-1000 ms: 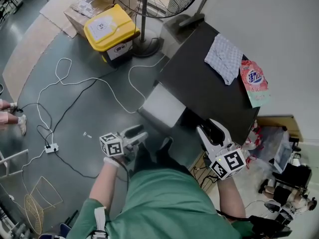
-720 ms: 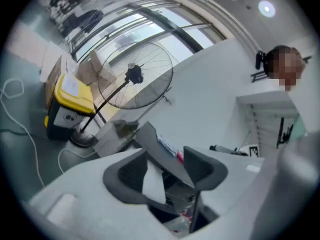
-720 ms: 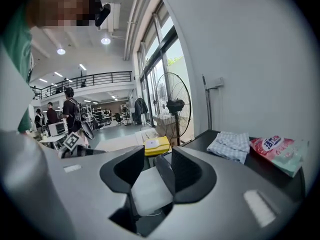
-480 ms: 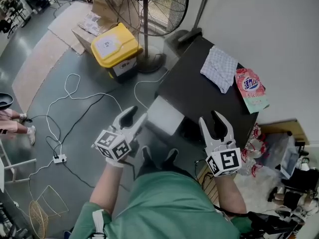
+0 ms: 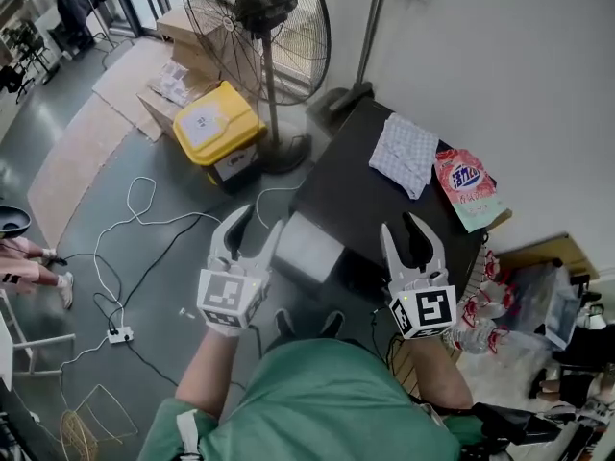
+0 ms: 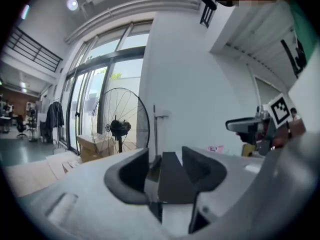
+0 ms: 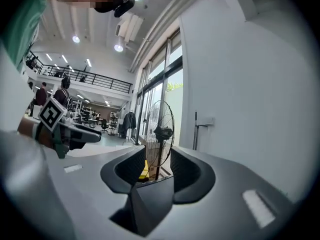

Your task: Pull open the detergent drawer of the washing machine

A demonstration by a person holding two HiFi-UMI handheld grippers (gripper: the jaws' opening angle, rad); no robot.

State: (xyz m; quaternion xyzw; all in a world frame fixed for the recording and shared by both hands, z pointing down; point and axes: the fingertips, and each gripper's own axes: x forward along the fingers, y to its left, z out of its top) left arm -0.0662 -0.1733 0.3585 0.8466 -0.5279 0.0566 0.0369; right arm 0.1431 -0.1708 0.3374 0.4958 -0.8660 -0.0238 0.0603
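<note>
Left gripper point(image 5: 261, 219) and right gripper point(image 5: 411, 233) over a washing machine point(image 5: 351, 192)
Left fingers apart, empty; right fingers closing on nothing; pink pouch point(image 5: 465, 188) lettering illegible; machine front mostly hidden

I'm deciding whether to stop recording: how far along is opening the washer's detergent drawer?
Done, it seems: a grey drawer juts out from the front of the washer. In hand: nothing. The left gripper is open and empty, and the right gripper is empty with its jaws closing. Both are held in the air, off the washer. Left: at most, confirming the drawer is fully out.
</note>
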